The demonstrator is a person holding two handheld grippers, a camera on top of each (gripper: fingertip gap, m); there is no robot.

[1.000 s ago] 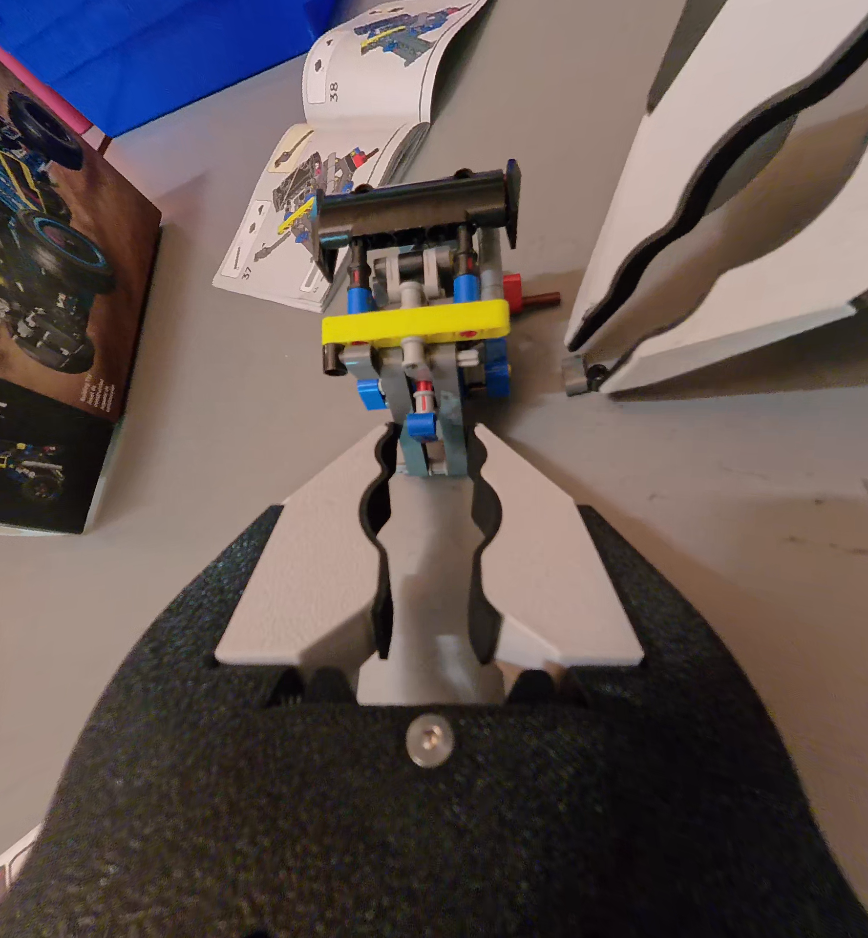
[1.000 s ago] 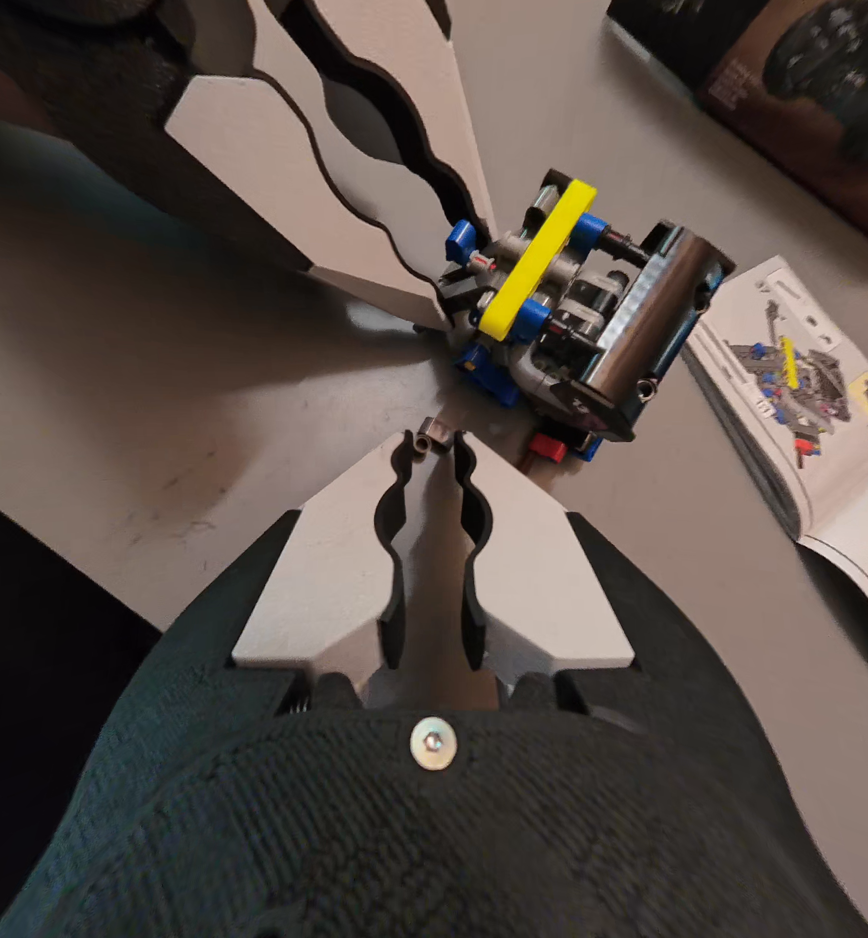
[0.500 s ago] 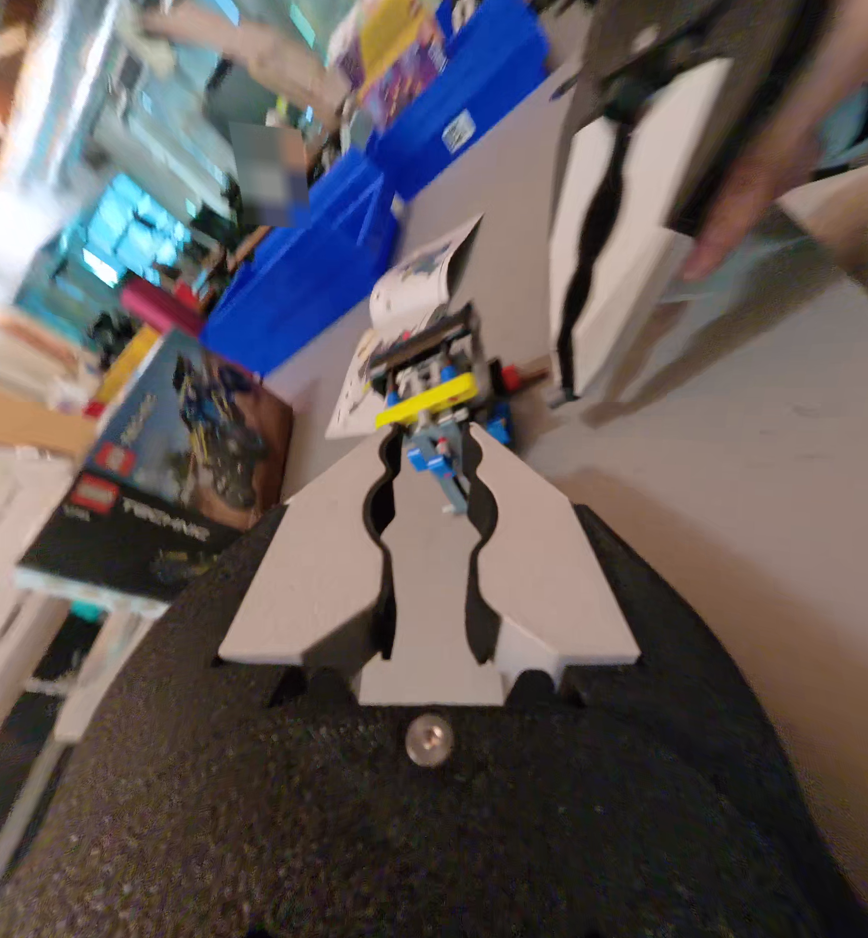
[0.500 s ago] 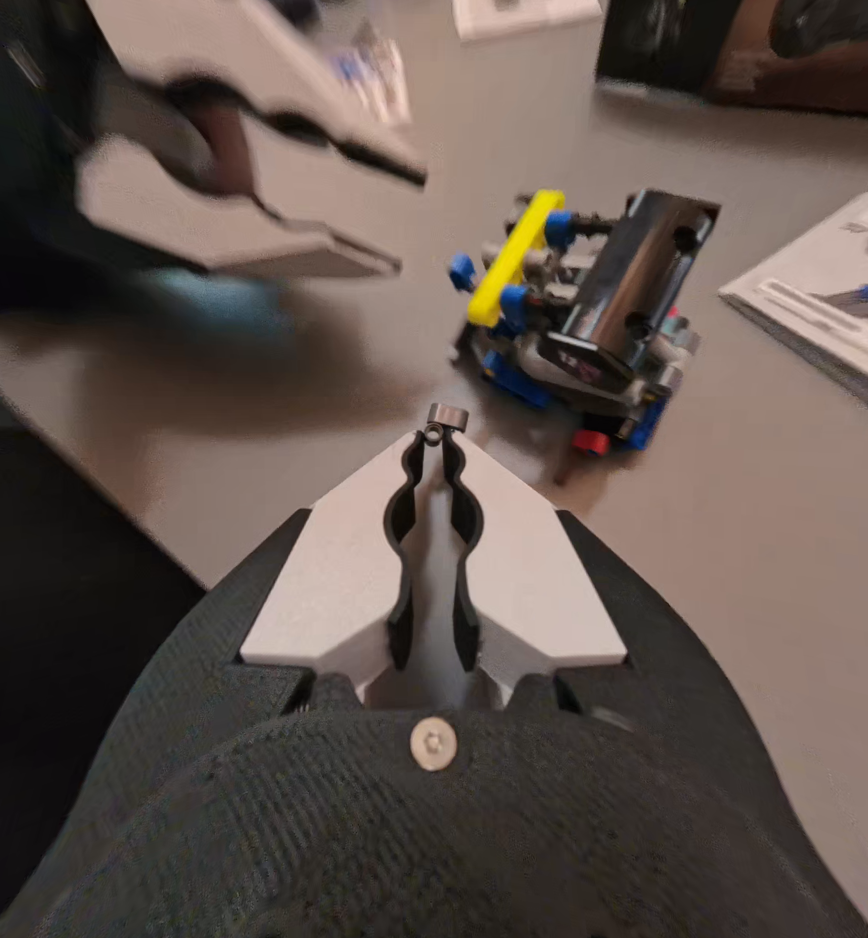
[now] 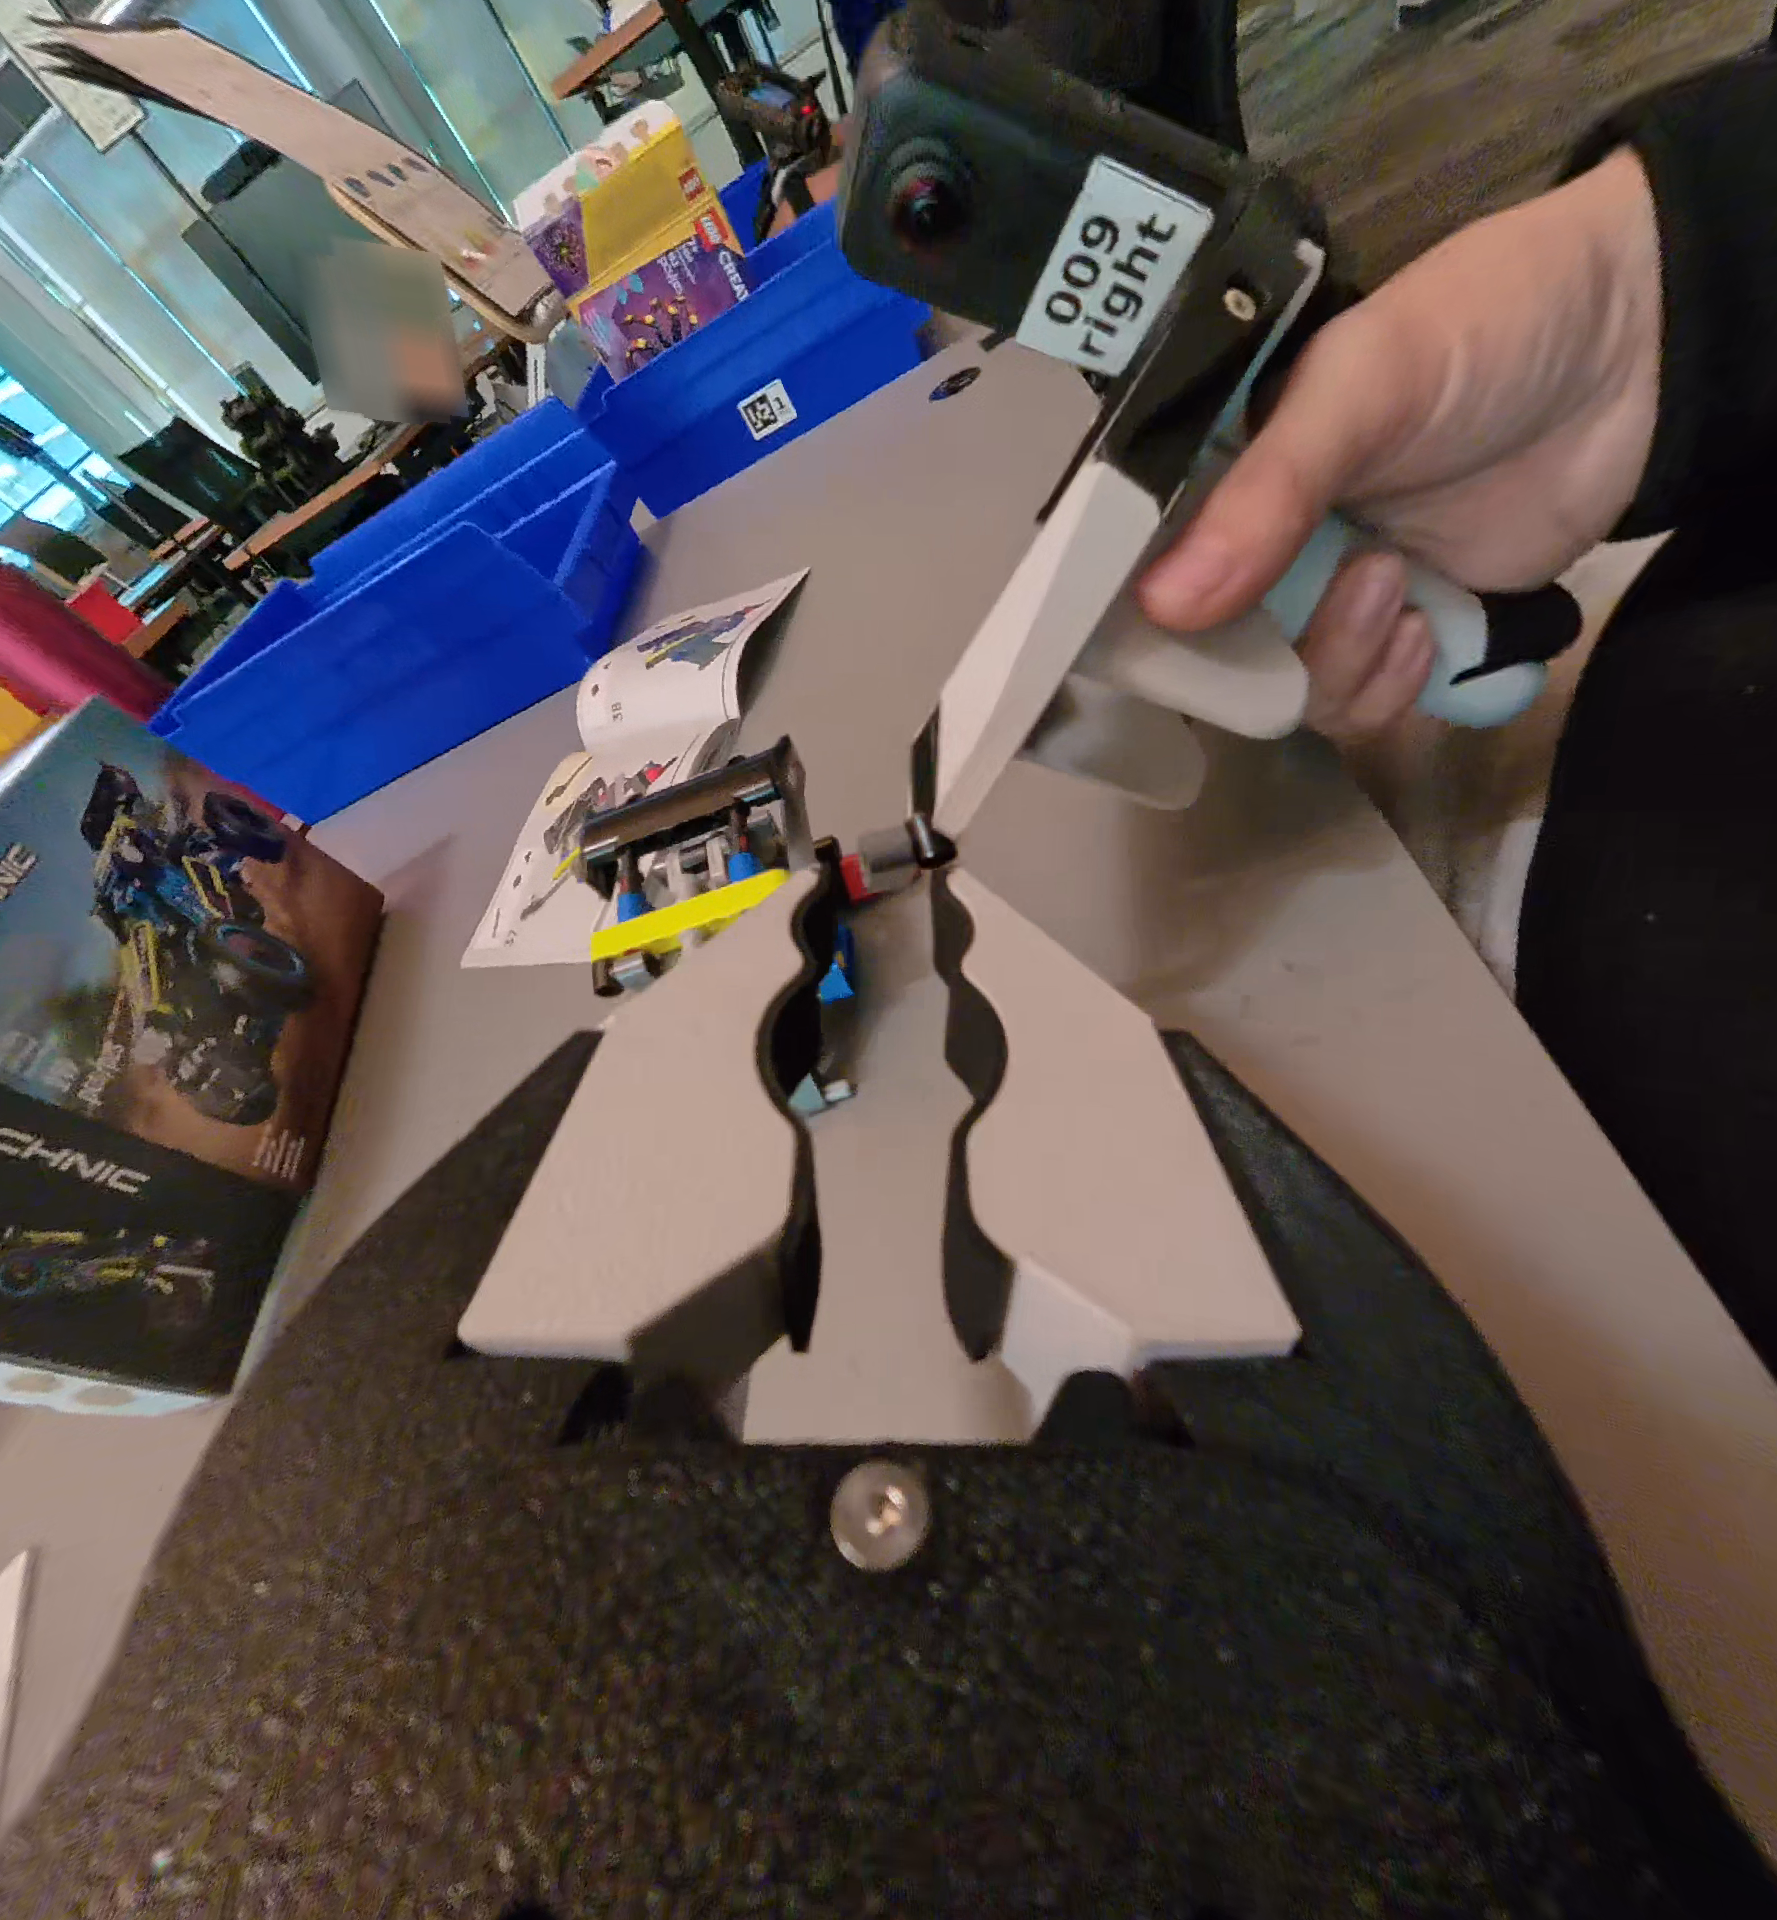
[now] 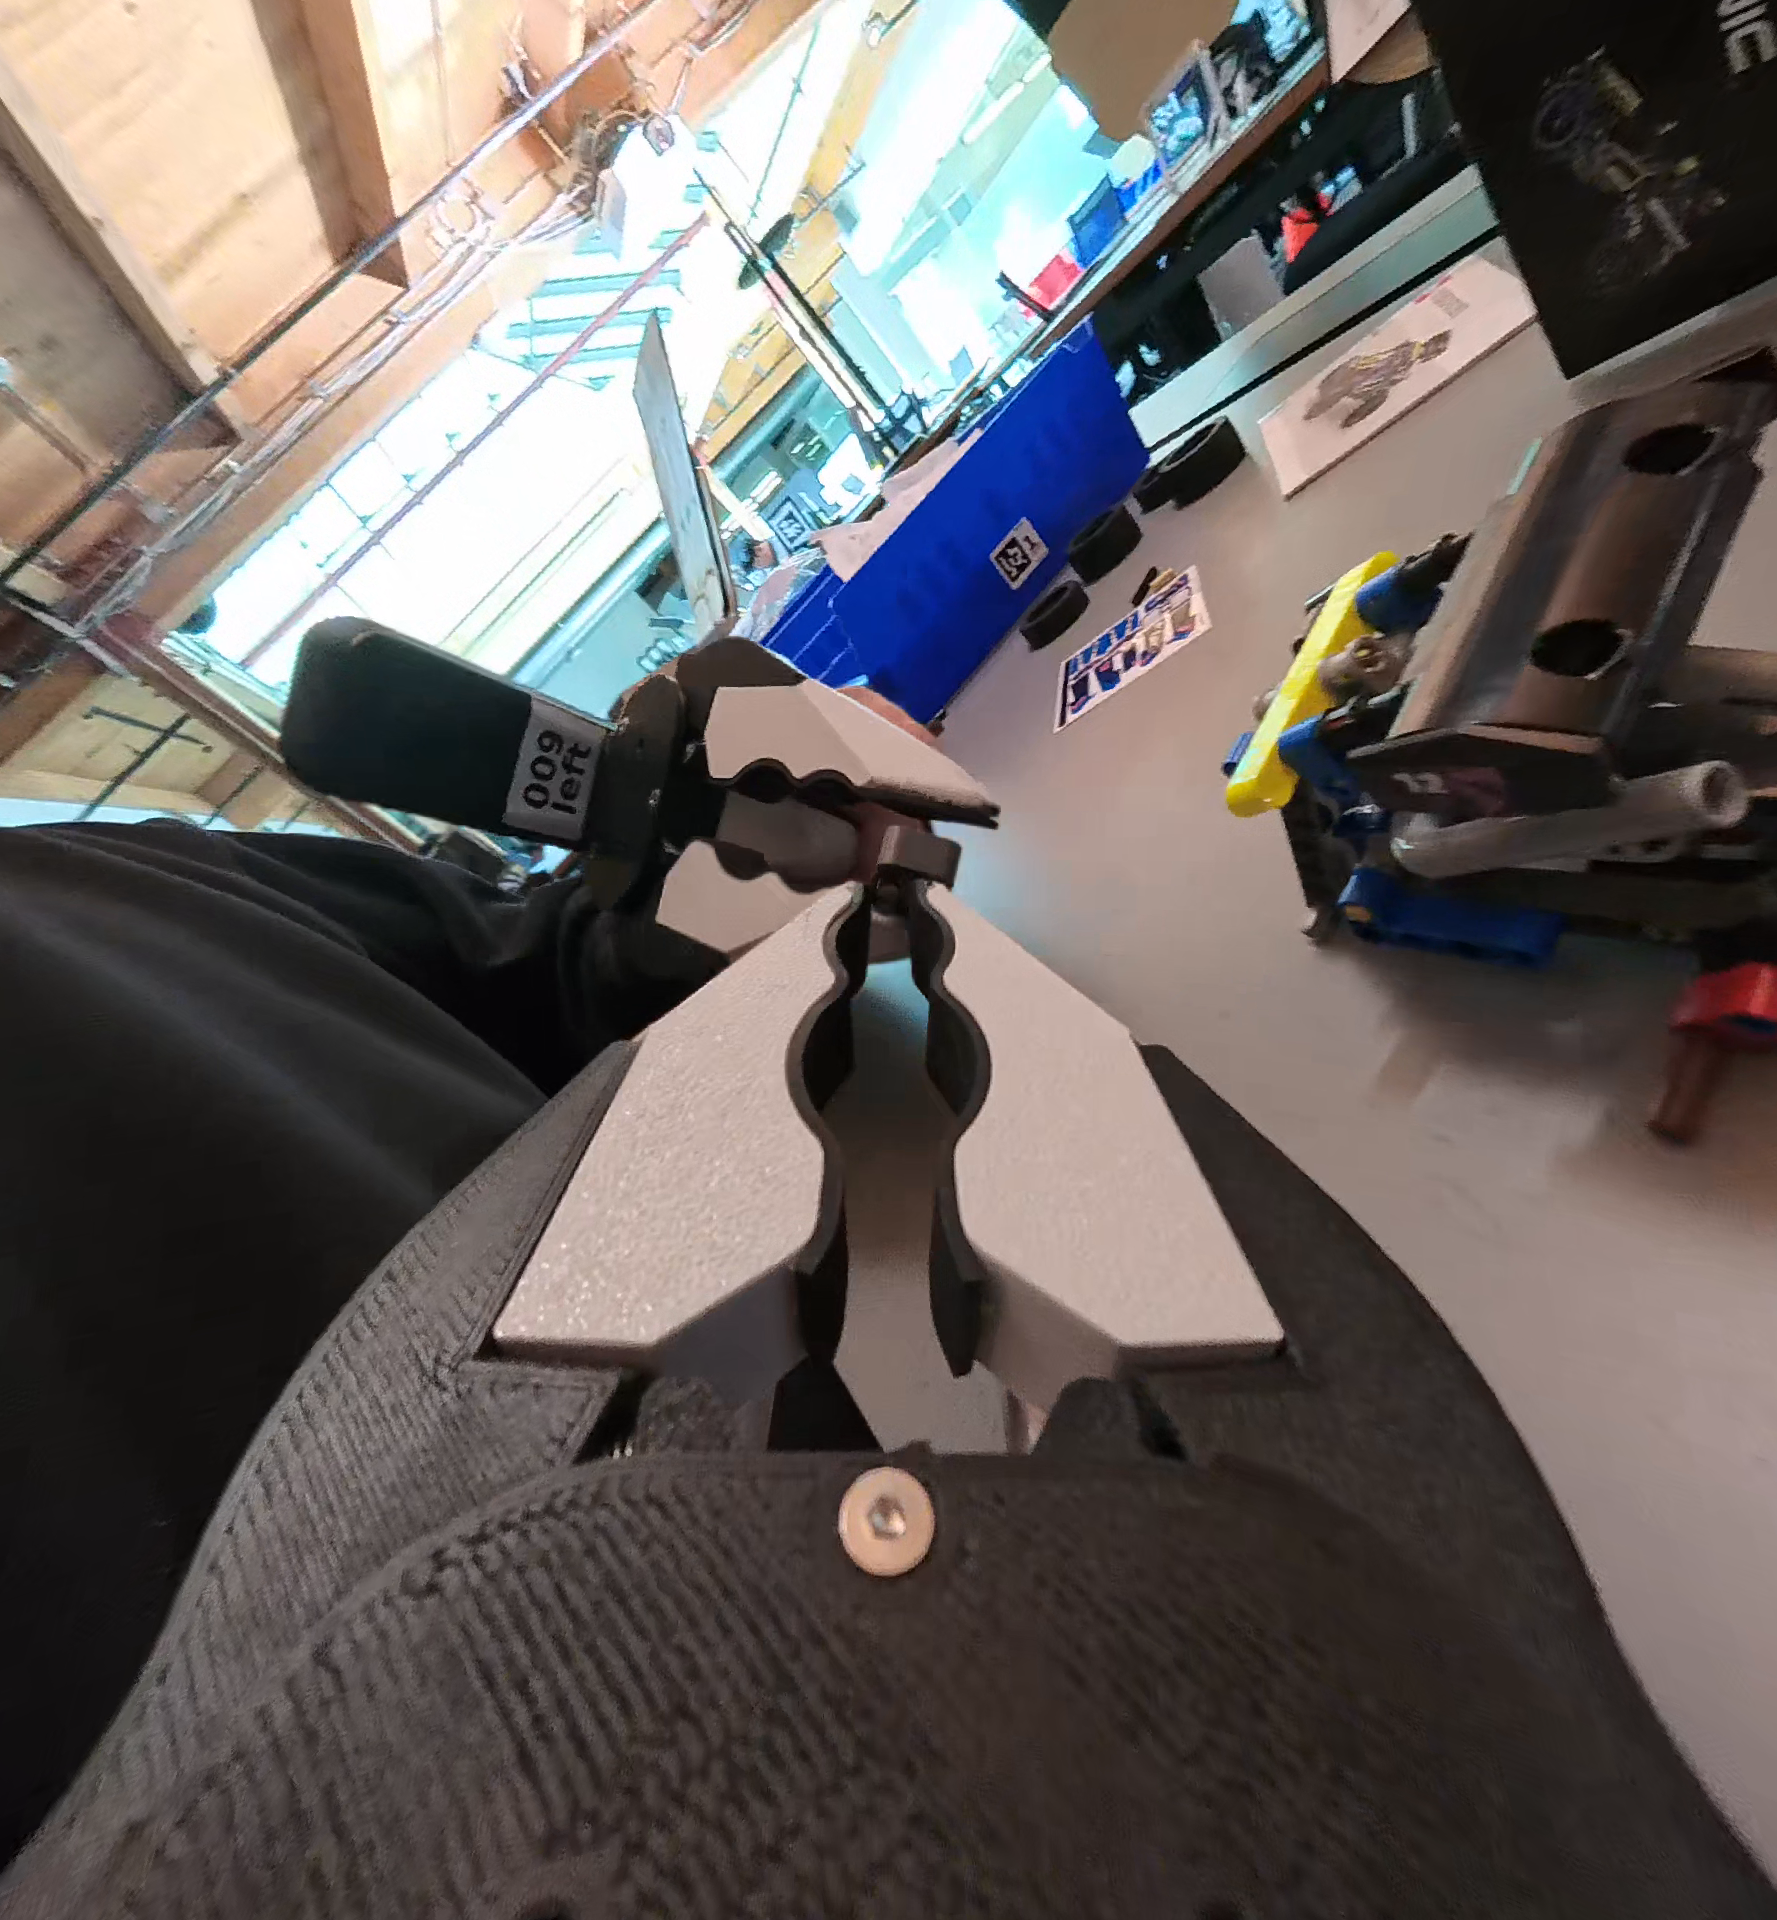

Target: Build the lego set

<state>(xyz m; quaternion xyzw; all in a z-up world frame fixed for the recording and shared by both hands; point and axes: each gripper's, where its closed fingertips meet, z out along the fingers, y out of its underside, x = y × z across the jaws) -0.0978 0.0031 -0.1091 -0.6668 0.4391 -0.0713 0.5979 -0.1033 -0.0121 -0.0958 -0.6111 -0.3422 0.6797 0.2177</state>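
Mid-frame, the right claw (image 6: 892,902) is clamped on a small grey piece (image 6: 915,847); the left claw (image 5: 879,883) is apart, the model (image 5: 697,862) upper left.

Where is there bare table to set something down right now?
Bare table runs right of the left claw, between the brick model and the dark sleeve. A narrower strip lies between the box and the model. Crowded behind: booklet, blue bins.

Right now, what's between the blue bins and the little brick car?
The open instruction booklet lies on the table between the blue bins and the brick model; the left wrist view shows it.
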